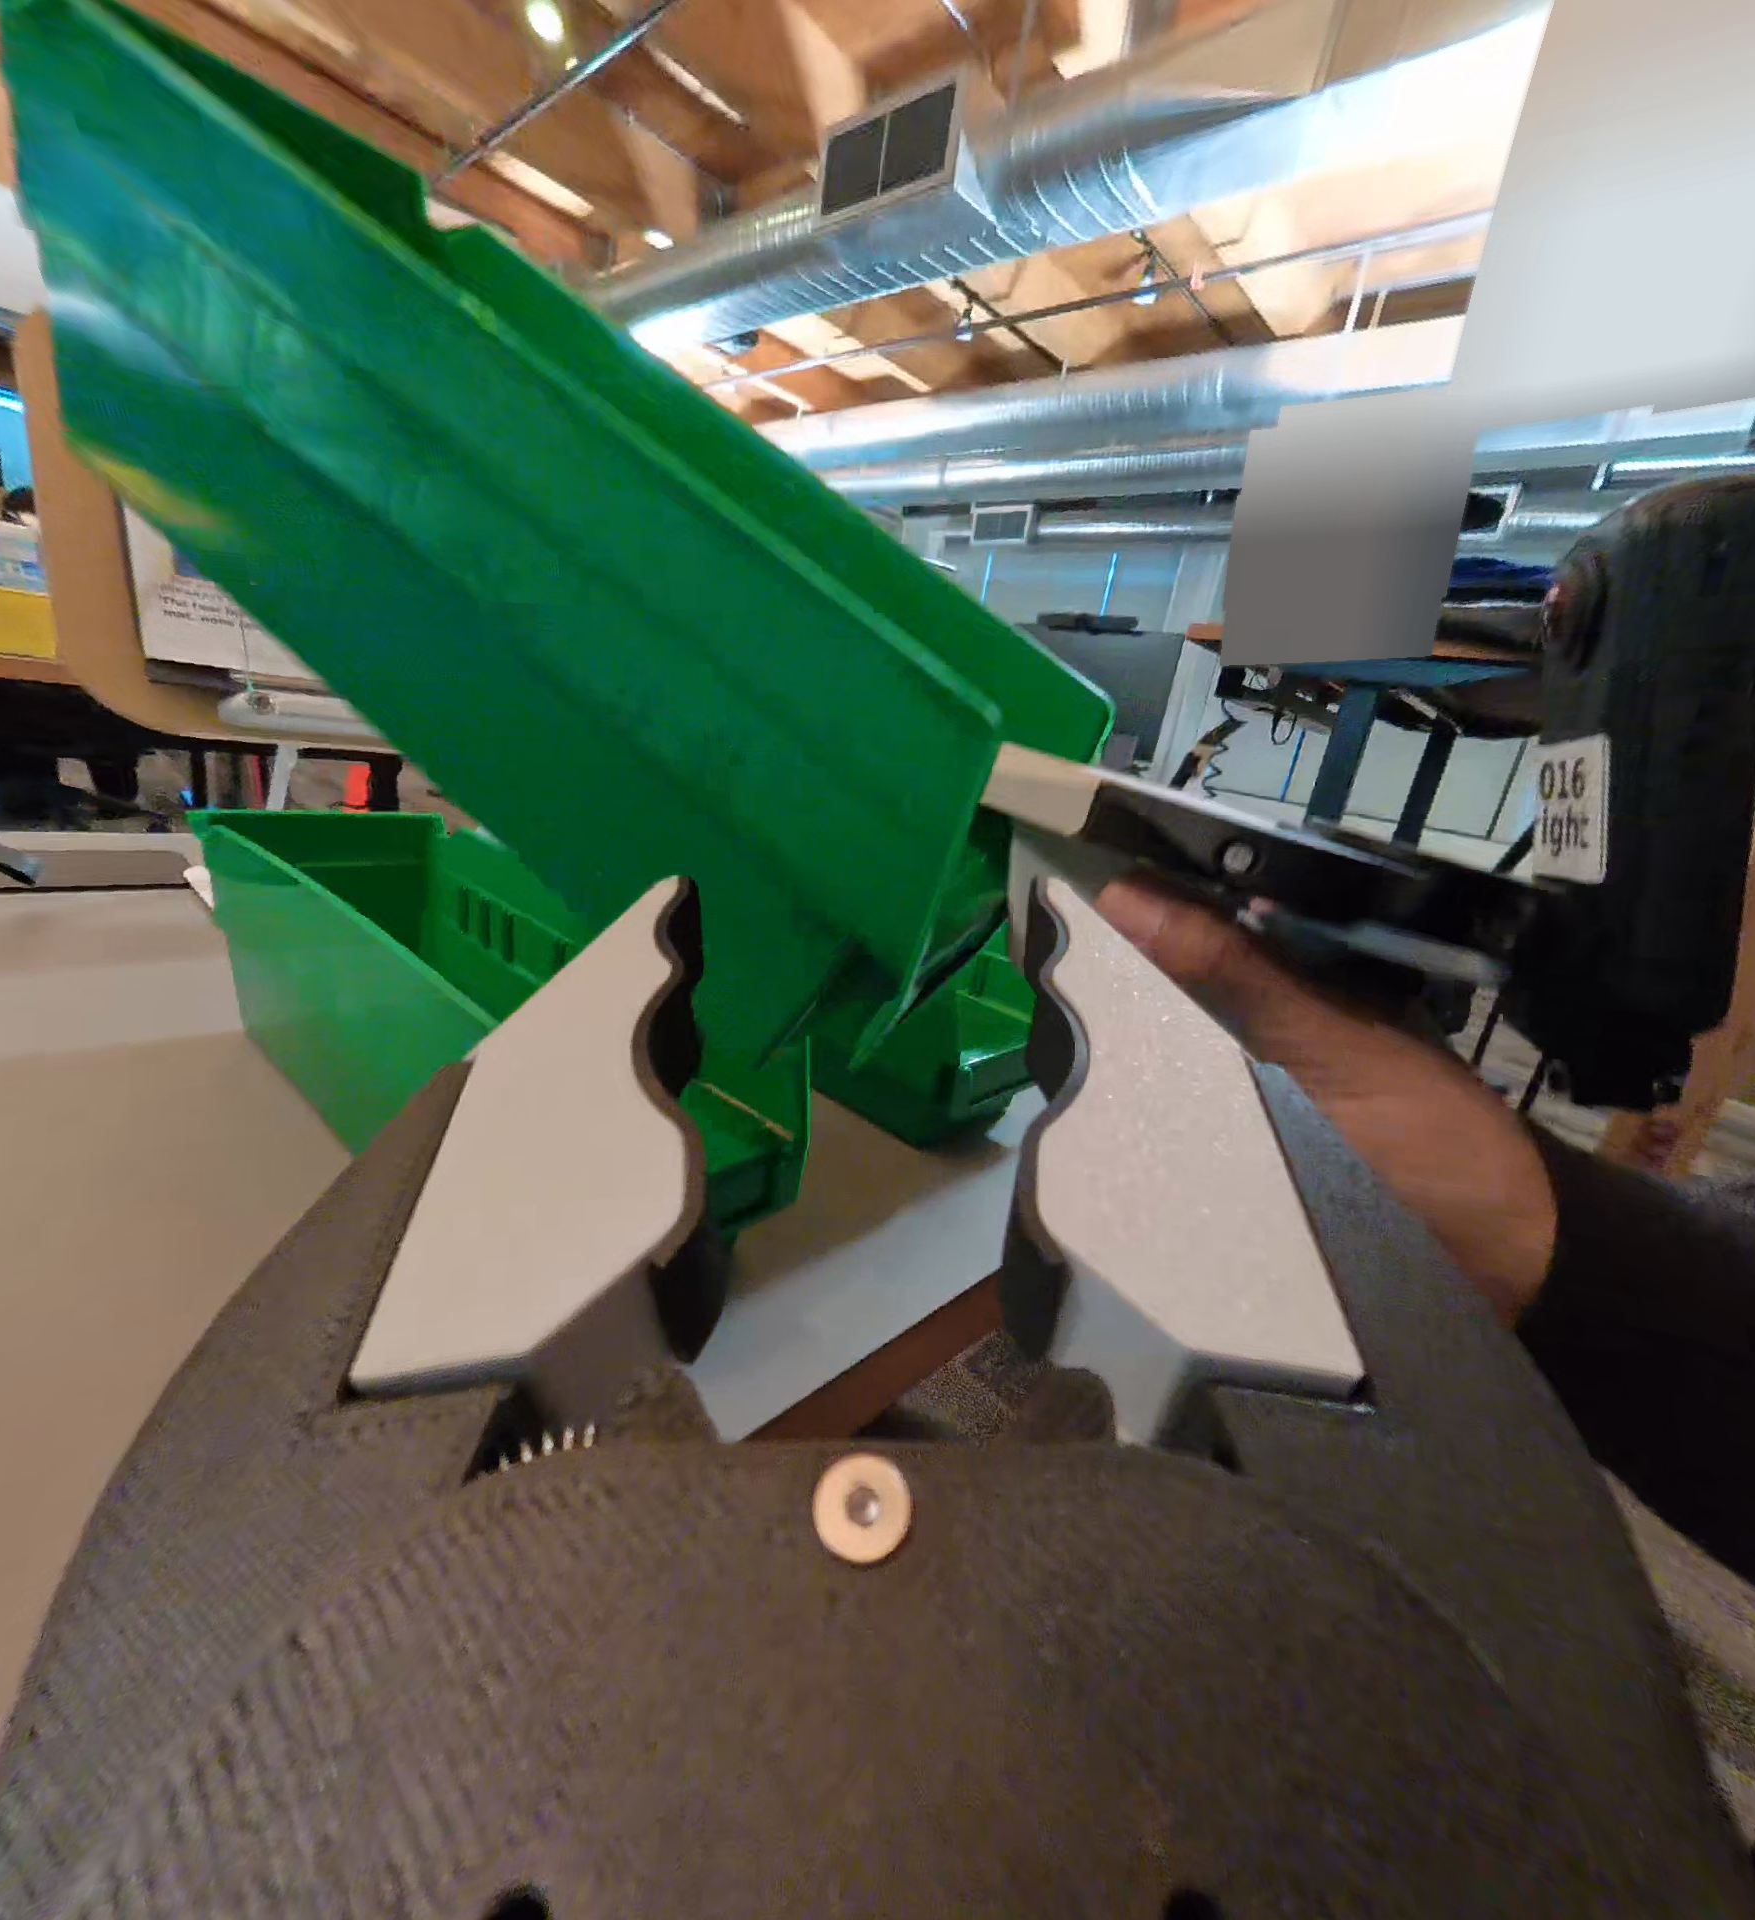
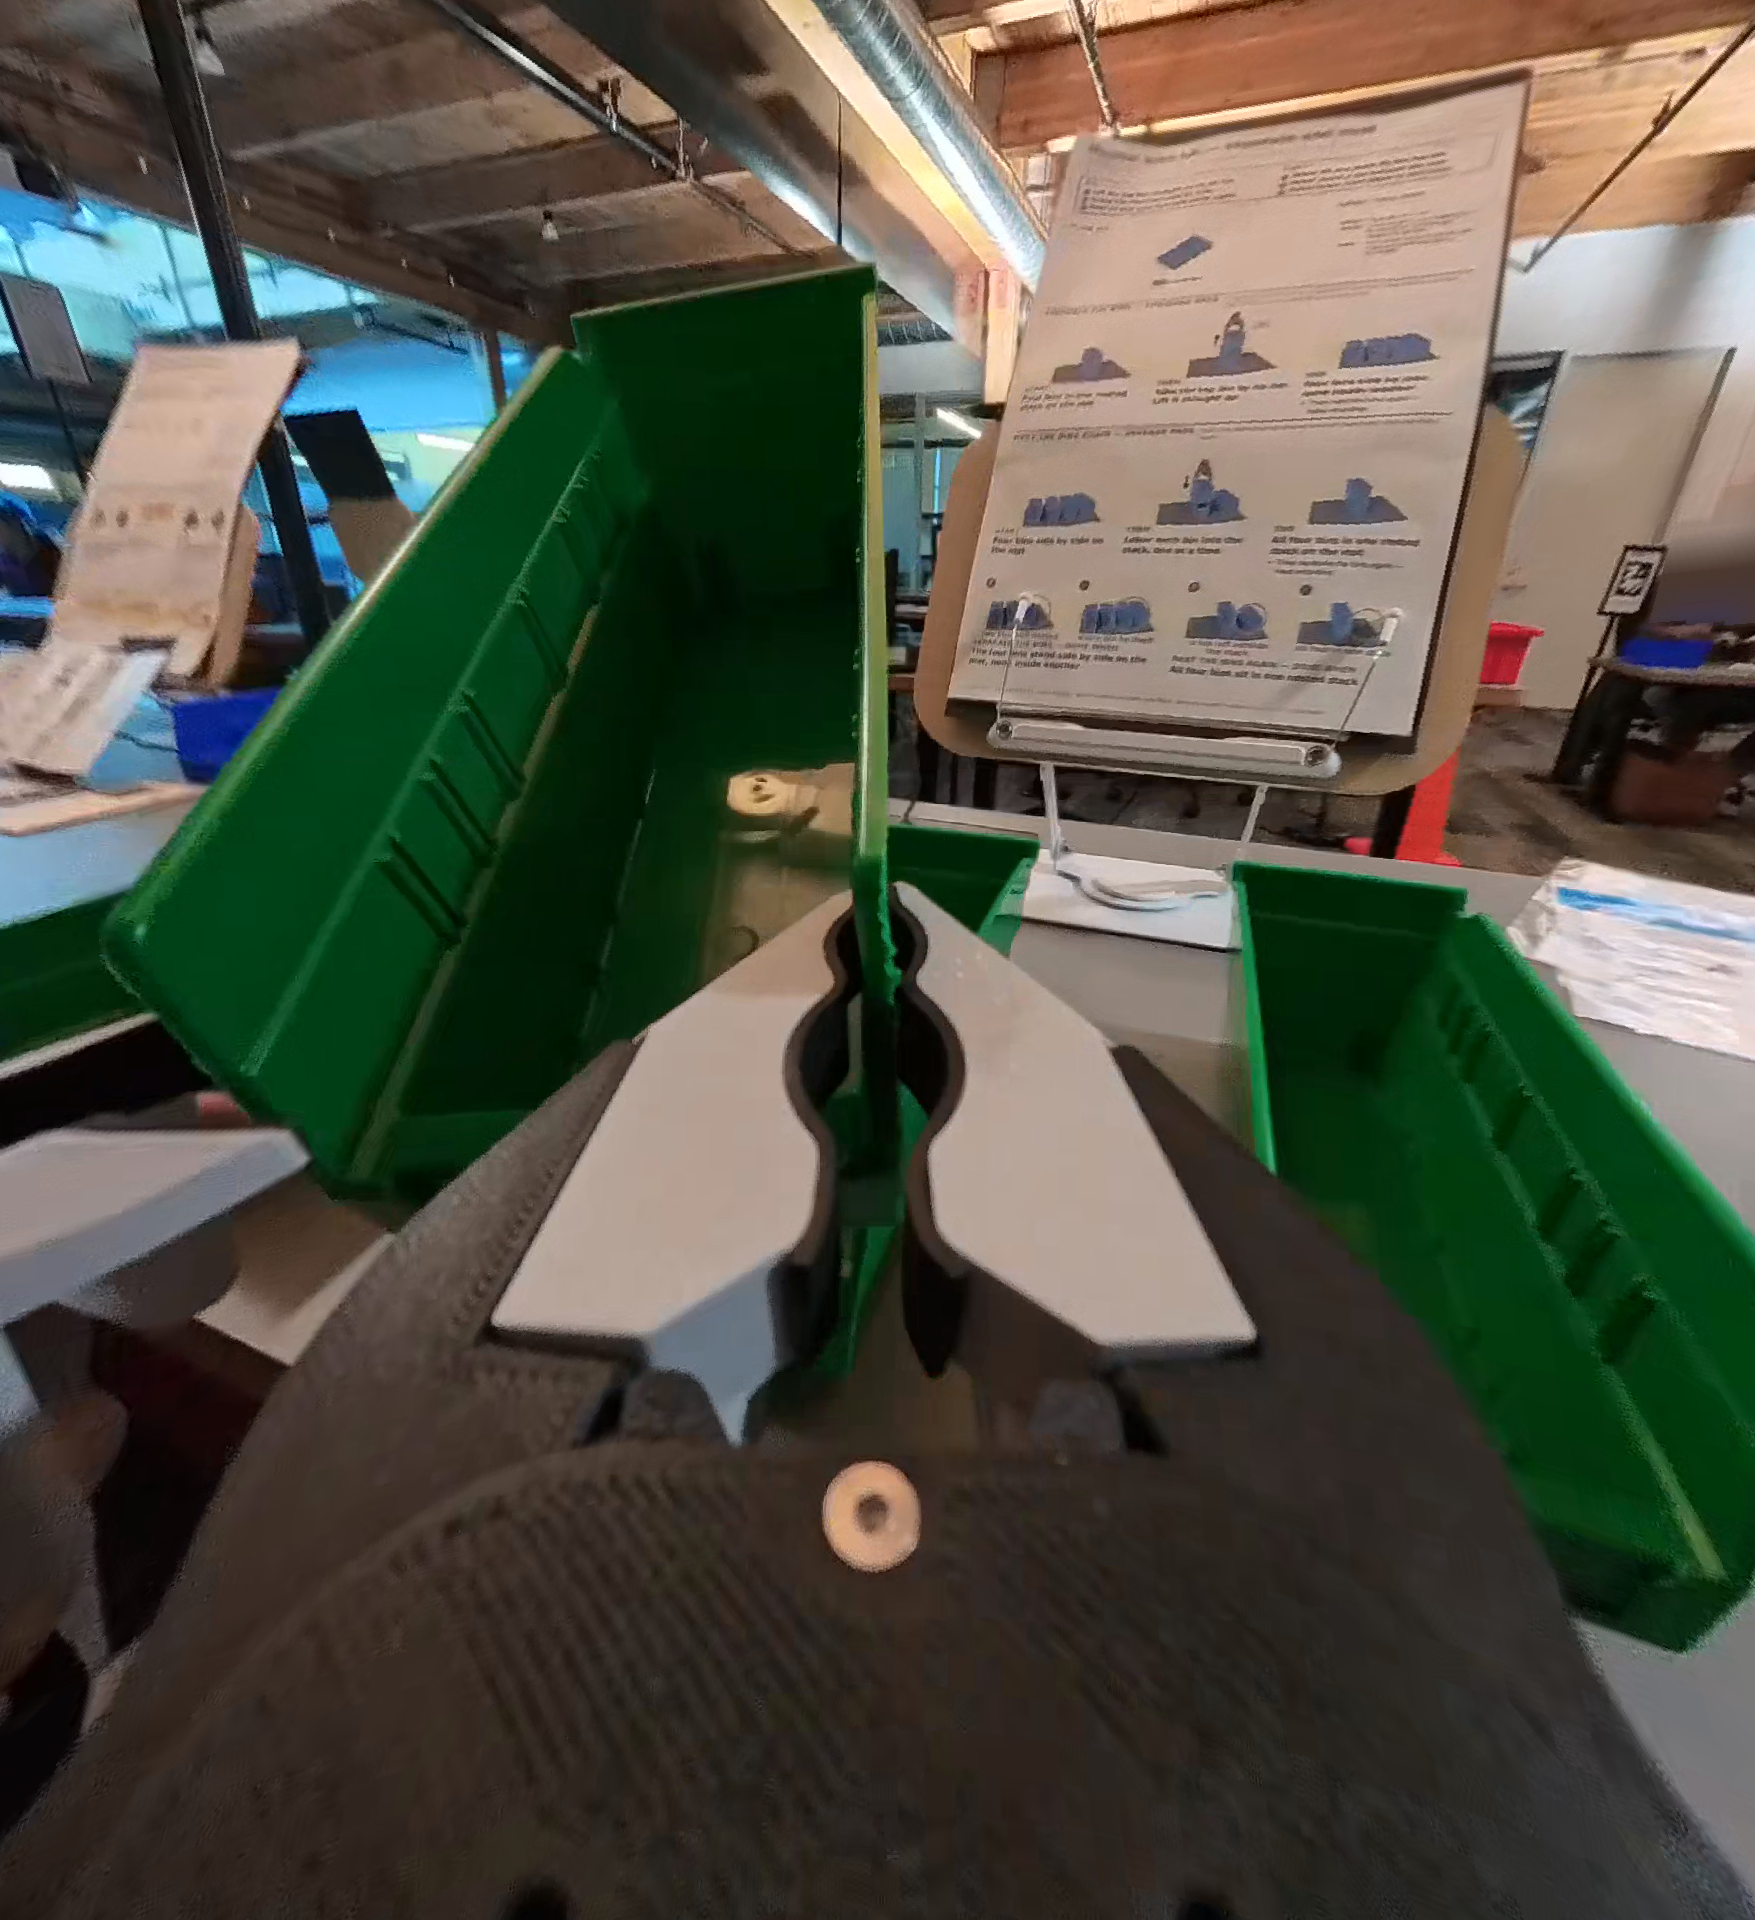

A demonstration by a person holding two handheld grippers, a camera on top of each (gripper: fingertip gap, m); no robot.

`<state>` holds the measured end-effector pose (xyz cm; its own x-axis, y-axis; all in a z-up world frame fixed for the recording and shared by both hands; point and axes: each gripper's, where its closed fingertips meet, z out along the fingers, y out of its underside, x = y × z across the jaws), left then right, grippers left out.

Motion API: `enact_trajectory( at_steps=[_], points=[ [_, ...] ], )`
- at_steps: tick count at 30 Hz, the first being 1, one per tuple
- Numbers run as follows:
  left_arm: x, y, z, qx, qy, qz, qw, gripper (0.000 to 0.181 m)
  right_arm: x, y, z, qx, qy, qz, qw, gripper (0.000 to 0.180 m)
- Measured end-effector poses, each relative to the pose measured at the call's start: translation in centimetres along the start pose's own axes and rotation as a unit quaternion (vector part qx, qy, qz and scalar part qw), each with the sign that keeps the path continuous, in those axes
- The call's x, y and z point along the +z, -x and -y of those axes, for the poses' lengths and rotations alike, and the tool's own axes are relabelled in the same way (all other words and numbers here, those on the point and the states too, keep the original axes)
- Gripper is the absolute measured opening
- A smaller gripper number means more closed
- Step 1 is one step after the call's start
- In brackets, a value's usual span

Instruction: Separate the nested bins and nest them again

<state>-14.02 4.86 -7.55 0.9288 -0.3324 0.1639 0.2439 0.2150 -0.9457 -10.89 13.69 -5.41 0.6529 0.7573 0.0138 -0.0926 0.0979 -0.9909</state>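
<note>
Bins lay partly separated; the right gripper [image 2: 878, 935] pinched a raised bin's [image 2: 540, 748] wall, the left gripper [image 1: 857, 935] gaped empty, and nesting remained.

Lifted bin [image 2: 561, 748]: tilted above the table [image 2: 1683, 1195], one wall between the fingers of the right tool [image 2: 878, 940]. Second bin [image 2: 1496, 1226]: on the table, right of the lifted bin. Document stand [image 2: 1226, 436]: behind both bins; left tool [image 1: 852, 935]: before the lifted bin, gaping.

printed instruction sheet [image 2: 1237, 436] on a stand, grey table [image 2: 1143, 997], silver ceiling ducts [image 1: 1060, 208], papers [image 2: 1683, 977]
</note>
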Motion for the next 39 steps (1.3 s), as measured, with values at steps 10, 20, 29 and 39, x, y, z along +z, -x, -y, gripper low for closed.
enact_trajectory(
  at_steps=[10,20,29,39],
  points=[
    [-0.2,4.1,-0.9,-0.033,0.044,0.099,0.994,0.019,-0.9,3.8,0.4,-0.113,-0.048,-0.001,0.992,0.009],
    [-1.3,9.0,2.7,-0.084,0.014,0.124,0.989,0.002,-2.1,10.2,-0.3,-0.142,-0.074,0.112,0.981,0.045],
    [-4.2,13.7,10.6,-0.043,-0.080,0.173,0.981,0.001,-3.1,12.2,-0.8,-0.158,-0.093,0.153,0.971,0.029],
    [-11.9,24.6,13.3,0.094,-0.058,0.354,0.929,0.001,-1.9,11.1,-3.2,-0.156,-0.044,0.152,0.975,0.023]
  ],
)
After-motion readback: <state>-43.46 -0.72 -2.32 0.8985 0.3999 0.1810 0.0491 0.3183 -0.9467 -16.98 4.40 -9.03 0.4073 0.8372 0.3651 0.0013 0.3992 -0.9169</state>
